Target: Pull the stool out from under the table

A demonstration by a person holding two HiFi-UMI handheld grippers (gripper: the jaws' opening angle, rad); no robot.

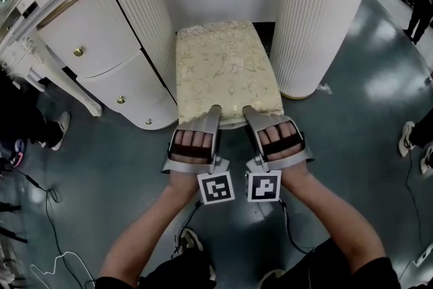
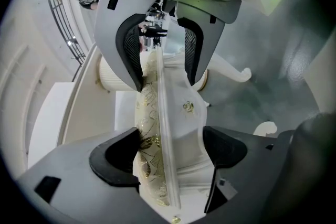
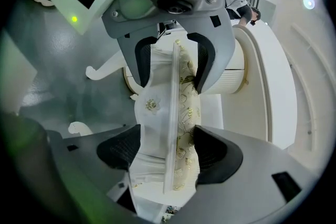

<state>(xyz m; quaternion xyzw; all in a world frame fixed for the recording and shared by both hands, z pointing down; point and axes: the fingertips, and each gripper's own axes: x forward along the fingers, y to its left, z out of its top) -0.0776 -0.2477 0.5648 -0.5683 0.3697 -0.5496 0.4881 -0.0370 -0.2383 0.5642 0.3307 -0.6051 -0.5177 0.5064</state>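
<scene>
The stool [image 1: 226, 71] has a cream seat with a gold flower pattern and a white frame. In the head view it stands between the table's two fluted pedestals, its near edge sticking out toward me. My left gripper [image 1: 214, 113] and right gripper [image 1: 249, 113] sit side by side on that near edge, each shut on the seat rim. In the left gripper view the cushion and white frame [image 2: 157, 113] are pinched edge-on in the left gripper [image 2: 169, 150]. The right gripper view shows the seat edge [image 3: 173, 107] clamped the same way in the right gripper [image 3: 169, 152].
The white dressing table's left pedestal [image 1: 101, 61] has curved drawers with gold knobs [image 1: 79, 51]. The fluted right pedestal [image 1: 321, 17] stands close to the stool. Cables [image 1: 54, 240] lie on the dark floor at left. Bystanders' shoes show at left [image 1: 61, 125] and right [image 1: 408, 139].
</scene>
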